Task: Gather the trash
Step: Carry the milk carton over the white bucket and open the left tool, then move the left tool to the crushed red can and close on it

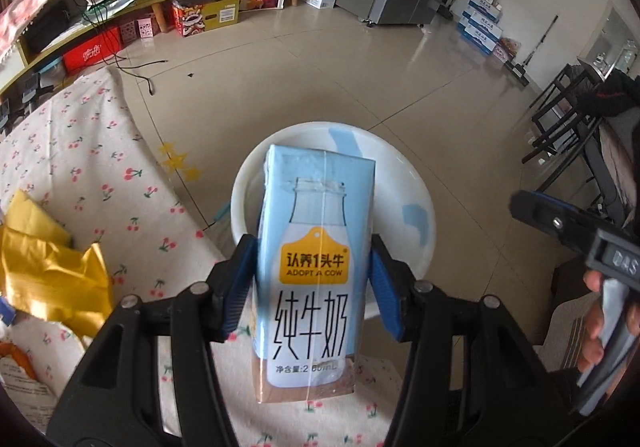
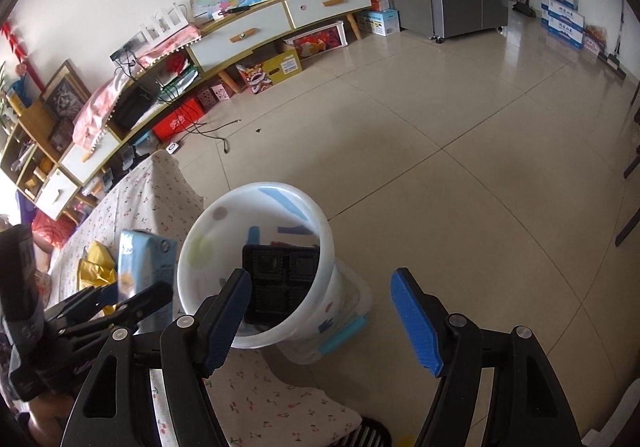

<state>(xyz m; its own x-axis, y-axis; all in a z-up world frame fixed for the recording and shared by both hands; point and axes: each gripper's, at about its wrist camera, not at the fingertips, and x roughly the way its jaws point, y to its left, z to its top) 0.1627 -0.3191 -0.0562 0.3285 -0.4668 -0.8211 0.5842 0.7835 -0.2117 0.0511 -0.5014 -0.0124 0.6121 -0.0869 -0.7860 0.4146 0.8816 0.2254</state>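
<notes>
The step in hand looks like carrying a piece of trash to the white bin (image 2: 256,271), which stands on the floor against the edge of the tabletop (image 1: 80,151) with its cherry-print cloth. The left gripper (image 1: 314,279) has its fingers (image 1: 242,279) pressed on both sides of a blue milk carton (image 1: 314,247), held upright and, from the left wrist, lined up over the bin's mouth. From the right wrist the carton (image 2: 142,267) appears still beside the rim rather than past it, though the fisheye bend makes this hard to judge.

The next move seems to call for bringing the carton fully over the opening, then spreading the fingers to let it fall.

The right gripper (image 2: 320,321) hangs near the bin with its fingers wide and nothing between them. A black tray (image 2: 284,279) already stands inside the bin and may crowd the carton. Crumpled yellow wrappers (image 1: 52,267) lie on the cloth, likely the next pick.
</notes>
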